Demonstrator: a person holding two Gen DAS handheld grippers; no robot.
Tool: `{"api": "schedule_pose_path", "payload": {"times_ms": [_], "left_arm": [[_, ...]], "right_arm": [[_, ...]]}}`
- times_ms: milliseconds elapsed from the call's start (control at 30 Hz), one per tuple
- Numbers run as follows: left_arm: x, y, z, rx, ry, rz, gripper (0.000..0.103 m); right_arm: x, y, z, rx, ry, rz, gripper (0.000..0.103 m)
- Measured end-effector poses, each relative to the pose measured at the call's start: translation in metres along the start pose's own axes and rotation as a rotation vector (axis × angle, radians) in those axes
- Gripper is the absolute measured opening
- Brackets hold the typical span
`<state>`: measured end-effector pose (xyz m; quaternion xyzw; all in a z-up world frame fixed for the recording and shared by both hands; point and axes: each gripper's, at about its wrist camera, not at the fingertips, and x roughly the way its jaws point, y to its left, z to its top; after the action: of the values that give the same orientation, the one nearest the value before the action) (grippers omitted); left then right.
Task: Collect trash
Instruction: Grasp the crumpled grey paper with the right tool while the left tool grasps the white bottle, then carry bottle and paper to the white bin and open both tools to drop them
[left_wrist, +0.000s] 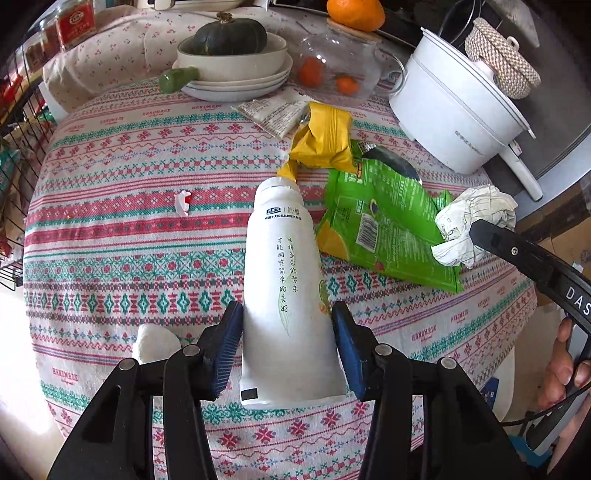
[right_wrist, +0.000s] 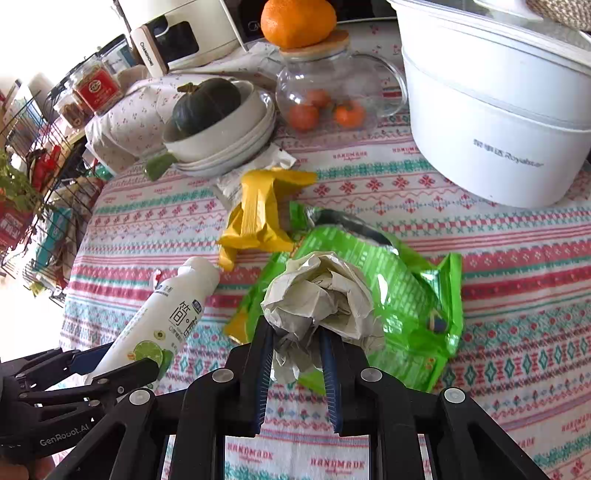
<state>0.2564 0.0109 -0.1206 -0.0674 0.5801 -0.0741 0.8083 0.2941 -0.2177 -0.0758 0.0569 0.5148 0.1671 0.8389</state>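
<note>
Crumpled paper (right_wrist: 319, 295) pinched in right gripper (right_wrist: 297, 363); left gripper (left_wrist: 288, 339) clamps white bottle (left_wrist: 286, 280).

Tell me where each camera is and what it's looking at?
Left wrist: sits on the left hand-held gripper, looking down along its fingers at the white bottle it grips; a hand shows at right.
Right wrist: sits on the right hand-held gripper, looking down at the crumpled paper it pinches.
Shared: bottle, paper, green bag, yellow wrapper, white pot.
</note>
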Motion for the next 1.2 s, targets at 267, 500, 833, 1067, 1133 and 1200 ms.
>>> {"api": "schedule_pose_path", "payload": {"times_ms": [267,500,833,1067,1133,1200], "left_arm": [[0.018,-0.014,-0.037,0.045,0.157,-0.031,0.052],[0.039,-0.004,-0.022,-0.038,0.112,-0.058,0.052],[0.025,-0.016,-0.037,-0.045,0.073,-0.103,0.051],[0.0,-0.079,-0.067,0.098,0.059,-0.228,0.051],[-0.004,-0.097,-0.076,0.136,0.064,-0.258,0.051],[-0.004,-0.116,-0.086,0.176,0.078,-0.281,0.051]], "right_arm": [[-0.022,-0.017,-0.059,0.043,0.102,-0.039,0.022],[-0.028,-0.027,-0.095,0.042,0.137,-0.043,0.022],[-0.037,-0.04,-0.118,0.054,0.155,-0.031,0.022],[-0.068,-0.065,-0.143,0.049,0.142,-0.084,0.023],[-0.079,-0.082,-0.151,0.072,0.14,-0.116,0.023],[-0.09,-0.102,-0.16,0.104,0.139,-0.153,0.023]]}}
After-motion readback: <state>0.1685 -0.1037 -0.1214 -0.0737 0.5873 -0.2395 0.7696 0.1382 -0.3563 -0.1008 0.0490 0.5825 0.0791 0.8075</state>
